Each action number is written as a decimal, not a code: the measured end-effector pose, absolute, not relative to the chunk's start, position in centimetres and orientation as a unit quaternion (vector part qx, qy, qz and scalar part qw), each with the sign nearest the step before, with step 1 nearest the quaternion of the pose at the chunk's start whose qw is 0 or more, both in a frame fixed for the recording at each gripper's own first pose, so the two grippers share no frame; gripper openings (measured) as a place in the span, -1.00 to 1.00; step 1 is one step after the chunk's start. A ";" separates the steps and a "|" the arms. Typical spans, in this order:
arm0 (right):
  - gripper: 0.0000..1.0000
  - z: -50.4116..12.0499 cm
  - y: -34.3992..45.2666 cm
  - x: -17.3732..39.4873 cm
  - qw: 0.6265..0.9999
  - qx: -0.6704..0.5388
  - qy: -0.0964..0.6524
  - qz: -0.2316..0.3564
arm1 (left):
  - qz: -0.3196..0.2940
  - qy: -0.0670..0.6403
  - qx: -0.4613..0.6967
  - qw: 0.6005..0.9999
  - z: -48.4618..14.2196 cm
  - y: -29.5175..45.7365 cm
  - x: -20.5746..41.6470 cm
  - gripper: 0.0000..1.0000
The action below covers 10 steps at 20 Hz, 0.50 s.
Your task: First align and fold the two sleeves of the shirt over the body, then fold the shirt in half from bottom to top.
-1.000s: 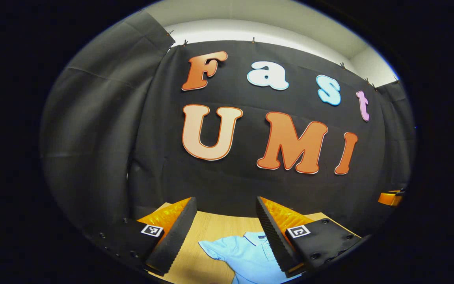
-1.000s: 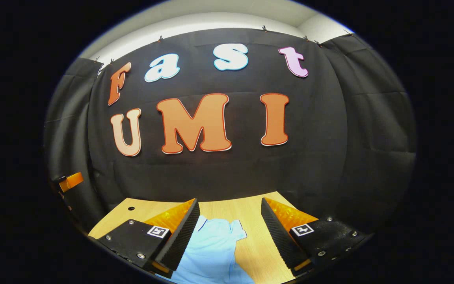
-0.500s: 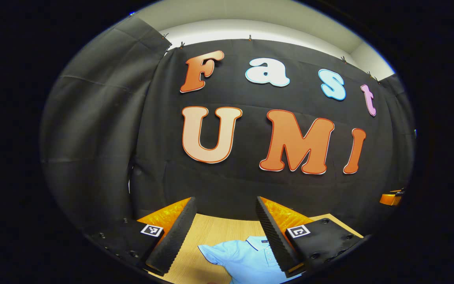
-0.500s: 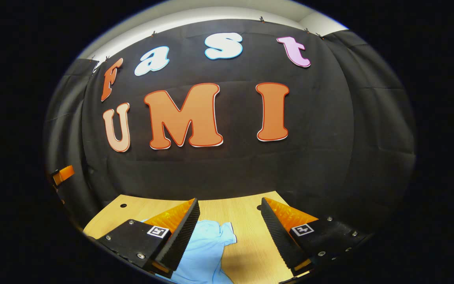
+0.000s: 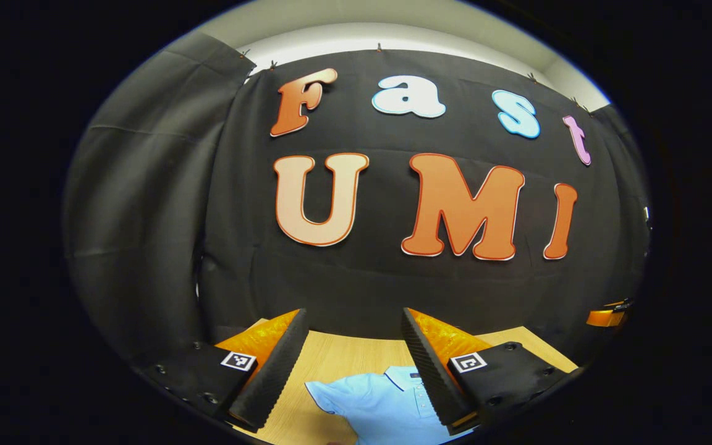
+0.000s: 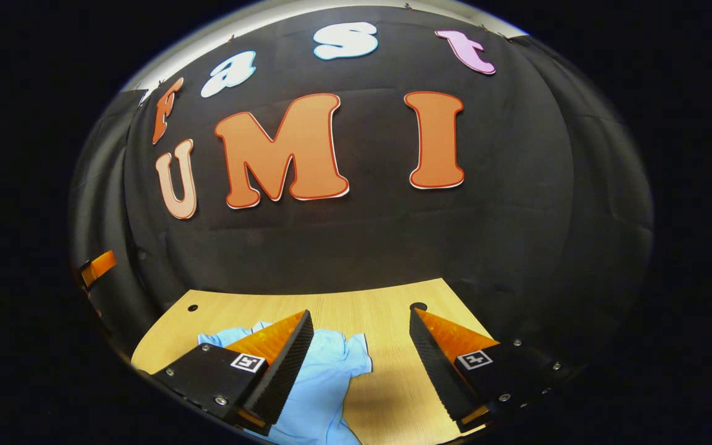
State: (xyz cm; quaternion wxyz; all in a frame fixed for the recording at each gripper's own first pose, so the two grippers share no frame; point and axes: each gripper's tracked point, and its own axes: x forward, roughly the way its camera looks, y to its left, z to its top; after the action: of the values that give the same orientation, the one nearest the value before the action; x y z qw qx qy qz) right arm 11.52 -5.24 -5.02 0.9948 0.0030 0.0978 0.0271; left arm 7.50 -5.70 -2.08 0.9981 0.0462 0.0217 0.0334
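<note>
A light blue polo shirt [image 5: 381, 405] lies flat on the wooden table [image 5: 337, 358], collar toward the far wall. In the left gripper view its left sleeve and collar show low between the fingers. My left gripper [image 5: 353, 364] hangs open above the table with nothing between its fingers. In the right gripper view the shirt [image 6: 322, 386] lies low left, one sleeve pointing right. The right gripper [image 6: 361, 364] is open too, above the table to the right of that sleeve, and holds nothing.
The wooden table [image 6: 387, 312] ends at the black cloth wall behind it. Two small round holes [image 6: 418, 306] sit near its far corners. The other gripper [image 6: 97, 267] shows at the left edge of the right gripper view.
Both views have tipped downward, the right one more, so more of the table and shirt shows there. Both grippers have stayed open.
</note>
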 end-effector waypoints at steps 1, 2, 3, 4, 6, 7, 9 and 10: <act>0.94 -5.3 -5.2 11.5 0.994 0.008 0.105 0.024 | 0.036 0.028 0.054 0.998 -2.3 -5.4 8.2 0.96; 0.94 -5.4 -5.1 11.7 0.994 0.011 0.106 0.022 | 0.032 0.028 0.061 0.997 -2.1 -5.3 8.9 0.96; 0.94 -5.5 -5.1 11.8 0.994 0.011 0.109 0.017 | 0.028 0.026 0.066 0.997 -2.0 -5.4 9.5 0.97; 0.94 -5.8 -5.1 12.0 0.993 0.010 0.115 0.012 | 0.025 0.027 0.068 0.997 -2.0 -5.3 9.9 0.97; 0.94 -6.3 -4.6 12.2 0.992 0.010 0.128 0.014 | 0.016 0.026 0.068 0.997 -2.0 -5.2 10.3 0.97; 0.94 -6.4 -4.4 12.5 0.991 0.008 0.134 0.014 | 0.015 0.024 0.069 0.997 -1.9 -4.9 10.5 0.97; 1.00 -6.8 -4.4 13.2 0.989 0.001 0.145 0.008 | 0.016 0.028 0.070 0.997 -2.3 -4.3 10.8 0.97; 0.94 -7.2 -4.5 13.8 0.988 -0.001 0.154 0.003 | 0.014 0.028 0.067 0.997 -2.4 -4.3 11.0 0.97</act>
State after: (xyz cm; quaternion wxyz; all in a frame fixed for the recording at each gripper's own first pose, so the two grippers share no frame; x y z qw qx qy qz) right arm 13.83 -4.54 -7.17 0.9880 -0.0006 0.1544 0.0032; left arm 10.97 -4.27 -2.36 0.9973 0.0670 0.0283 0.0142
